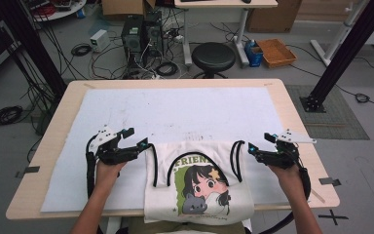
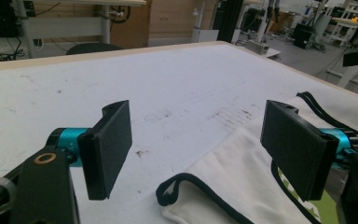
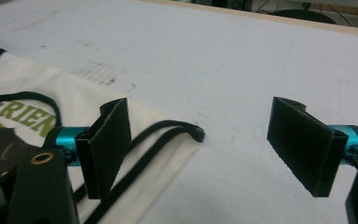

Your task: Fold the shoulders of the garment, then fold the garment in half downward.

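My left gripper rests low over the white mat at the left shoulder of the tank top. Its 2 jaws stand wide apart and hold nothing. In the left gripper view, the black-trimmed left strap lies on the mat between the 2 jaws, nearer the right-hand one, untouched by either.

My right gripper rests at the garment's opposite shoulder, with its jaws likewise spread wide and empty. In the right gripper view, the right strap ends just beside the left-hand jaw, and bare mat lies between it and the right-hand jaw.

The tank top is white with black binding along the neckline and armholes. It lies face up and flat at the near middle of the table, between my 2 grippers. Its 2 straps point away from me, and its hem hangs over the near table edge. The front carries a cartoon print with green lettering above it.

My 2 hands sit level with each other, 1 on each side of the garment
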A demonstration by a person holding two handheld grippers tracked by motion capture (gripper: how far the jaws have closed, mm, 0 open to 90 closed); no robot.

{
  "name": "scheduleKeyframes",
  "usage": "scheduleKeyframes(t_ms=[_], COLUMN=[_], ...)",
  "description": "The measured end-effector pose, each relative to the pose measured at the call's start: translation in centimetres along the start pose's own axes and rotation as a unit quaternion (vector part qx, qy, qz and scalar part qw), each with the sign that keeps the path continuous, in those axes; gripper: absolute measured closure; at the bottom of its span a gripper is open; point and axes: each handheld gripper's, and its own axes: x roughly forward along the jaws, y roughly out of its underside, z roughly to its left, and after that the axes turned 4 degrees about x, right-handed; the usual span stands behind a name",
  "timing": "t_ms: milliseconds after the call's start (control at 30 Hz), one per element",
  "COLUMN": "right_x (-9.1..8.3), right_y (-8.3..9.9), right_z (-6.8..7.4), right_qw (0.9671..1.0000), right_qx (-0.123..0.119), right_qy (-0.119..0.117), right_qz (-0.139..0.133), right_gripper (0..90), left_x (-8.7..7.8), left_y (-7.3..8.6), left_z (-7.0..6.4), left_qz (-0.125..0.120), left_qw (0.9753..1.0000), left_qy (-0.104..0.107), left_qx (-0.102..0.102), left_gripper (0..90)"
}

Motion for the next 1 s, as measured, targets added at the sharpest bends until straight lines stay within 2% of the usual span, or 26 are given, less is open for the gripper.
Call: scheduleKeyframes(t_ms=[133,200,300,533,700,833,1000], right_x=[-0.1,-0.2,-0.3,-0.6,-0.5,-0.2,0.3], right_y=[0.5,0.6,0.7,1.2,1.3,1.2,1.3], right_z=[-0.9,-1.3,-1.8,-2.3,-2.4,-2.1,-1.8], right_qw=[0.9999,0.9997,0.9996,0.9996,0.9996,0.9996,0.9996], right_qx=[-0.003,-0.009,-0.005,-0.004,0.001,-0.004,-0.008], right_qy=[0.011,0.020,0.026,0.028,0.027,0.023,0.019], right_qz=[0.009,0.008,0.005,0.007,0.009,0.012,0.020], right_gripper=[21.2,21.2,21.2,21.2,21.1,21.2,21.1], left_x=[-0.2,-0.4,-0.7,-0.6,-0.5,-0.5,-0.5], left_y=[0.2,0.3,0.2,0.2,0.3,0.3,0.4], left_z=[0.1,0.3,0.3,0.3,0.2,0.3,0.2], left_qz=[0.005,0.003,0.002,0.005,0.012,0.013,0.027], left_qw=[1.0000,1.0000,1.0000,0.9999,0.9998,0.9998,0.9993], left_qy=[-0.003,-0.004,-0.005,-0.007,-0.011,-0.013,-0.020], left_qx=[0.003,0.003,0.004,0.009,0.014,0.012,0.017], left_gripper=[24.8,24.8,24.8,24.8,24.8,24.8,24.8])
